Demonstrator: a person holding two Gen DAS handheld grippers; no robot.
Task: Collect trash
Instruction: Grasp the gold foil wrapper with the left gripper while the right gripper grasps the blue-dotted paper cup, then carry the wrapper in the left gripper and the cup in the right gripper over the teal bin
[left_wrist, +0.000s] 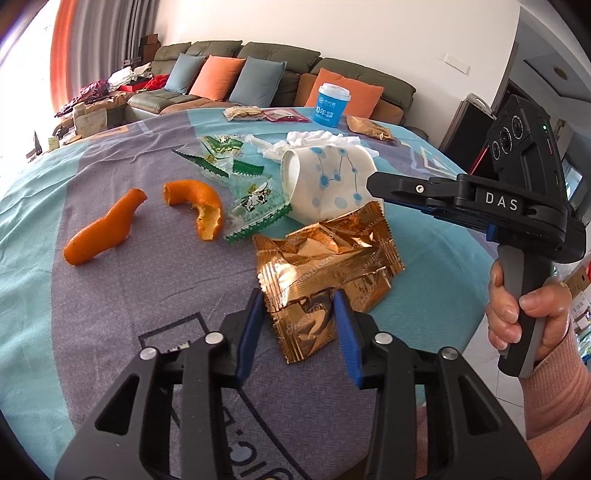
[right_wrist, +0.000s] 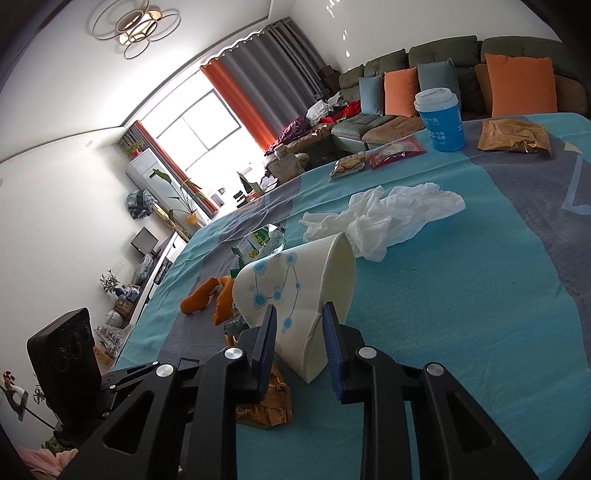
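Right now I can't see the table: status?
Left gripper open around gold wrapper. Right gripper shut on paper cup, crushed. Orange peels, green wrappers, tissue uncollected.

Crinkled glossy gold foil wrapper (left_wrist: 325, 258); matt white paper cup (left_wrist: 325, 177); woven cloth table cover (left_wrist: 110, 295); crumpled tissue (right_wrist: 388, 214).

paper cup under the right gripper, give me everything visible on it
The paper cup is white with a blue dot-and-line print and a plain white inside. It lies on its side on the tablecloth, squashed, base end creased. The right gripper has its fingers on either side of the crushed end. Its base overlaps the gold wrapper; a crumpled tissue lies at its mouth.
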